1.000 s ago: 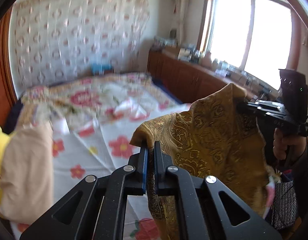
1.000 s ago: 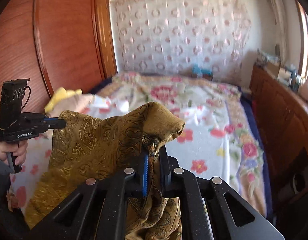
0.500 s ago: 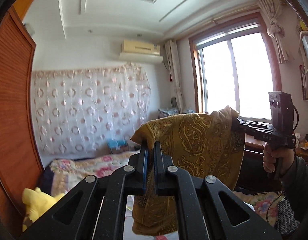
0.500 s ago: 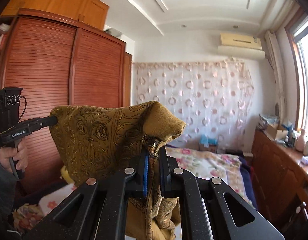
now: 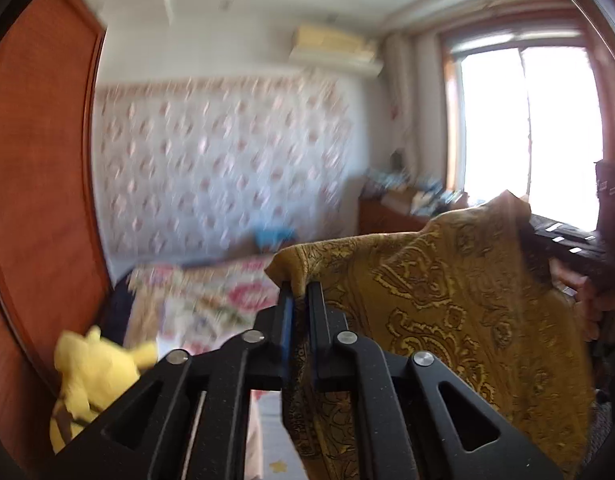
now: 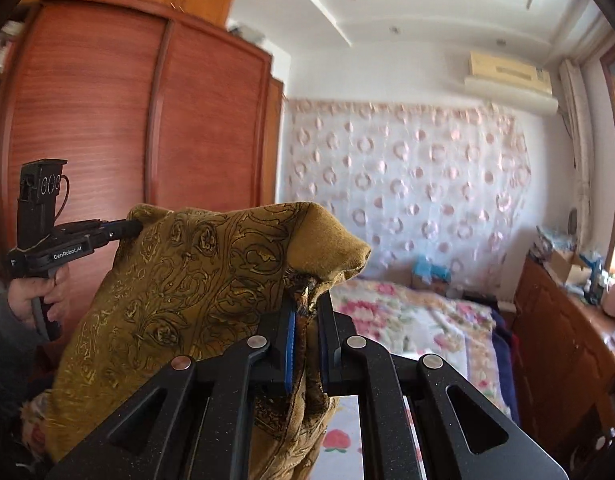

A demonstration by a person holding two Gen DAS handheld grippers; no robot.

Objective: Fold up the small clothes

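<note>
A mustard-gold garment with a dark paisley pattern (image 5: 467,300) (image 6: 187,280) hangs stretched in the air between both grippers, above the bed. My left gripper (image 5: 299,292) pinches one top corner, and its jaws are opening slightly with the cloth still between the pads. That gripper shows at the left of the right wrist view (image 6: 127,229), held in a hand. My right gripper (image 6: 307,300) grips the other top corner; its jaws are also opening a little around the bunched cloth. It appears at the right edge of the left wrist view (image 5: 527,236).
Below lies a bed with a floral sheet (image 5: 211,300) (image 6: 407,320). A yellow plush toy (image 5: 91,368) sits at its left side by a tall wooden wardrobe (image 6: 107,120). A low wooden cabinet (image 6: 555,340) with clutter runs under the bright window (image 5: 527,120).
Both grippers lifted the garment up off the bed and spread it in the air. The left wrist view has since swung quickly and is blurred.
</note>
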